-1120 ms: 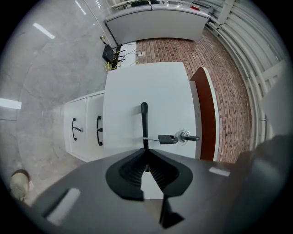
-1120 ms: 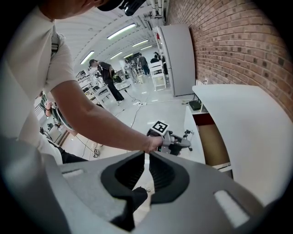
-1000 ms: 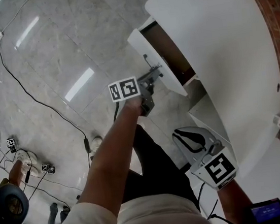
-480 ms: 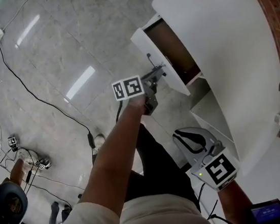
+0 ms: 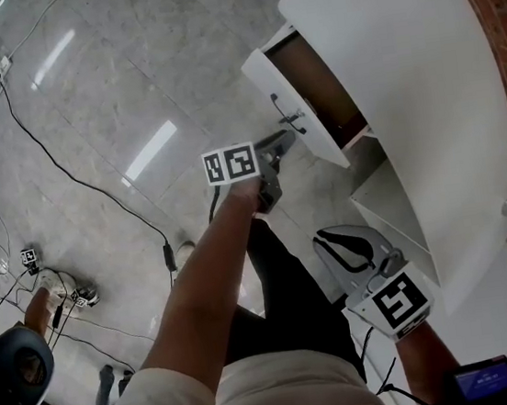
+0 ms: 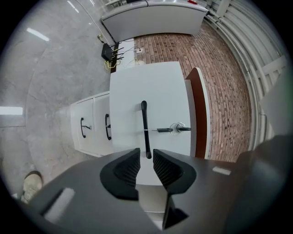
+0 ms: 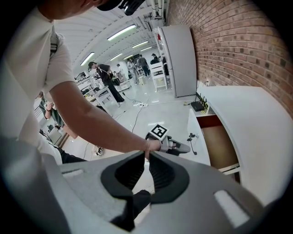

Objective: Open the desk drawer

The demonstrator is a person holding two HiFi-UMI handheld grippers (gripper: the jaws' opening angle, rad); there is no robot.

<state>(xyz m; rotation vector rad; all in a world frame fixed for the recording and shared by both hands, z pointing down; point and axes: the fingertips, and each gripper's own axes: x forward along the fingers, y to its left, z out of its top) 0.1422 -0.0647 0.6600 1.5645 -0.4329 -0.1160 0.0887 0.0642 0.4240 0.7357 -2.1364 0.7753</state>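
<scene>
Desk drawer stands pulled out of the desk, brown inside showing; opening looks done, though full travel is hard to judge. Left gripper jaws have just opened, apart around the handle, not pinching. Right gripper jaws together, empty

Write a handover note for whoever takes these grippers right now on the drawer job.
Left gripper: jaws have just been opening and now stand apart. The end of the drawer handle sits between them, not pinched.
Right gripper: shut, empty, held near the desk, away from the drawer.
Drawer: pulled out from under the desk top, its brown inside showing.
Done: drawer opened, handle let go.
Left: probably just back the left gripper off the handle. Whether the drawer is fully out I cannot tell, so pull again if it should open wider.
</scene>
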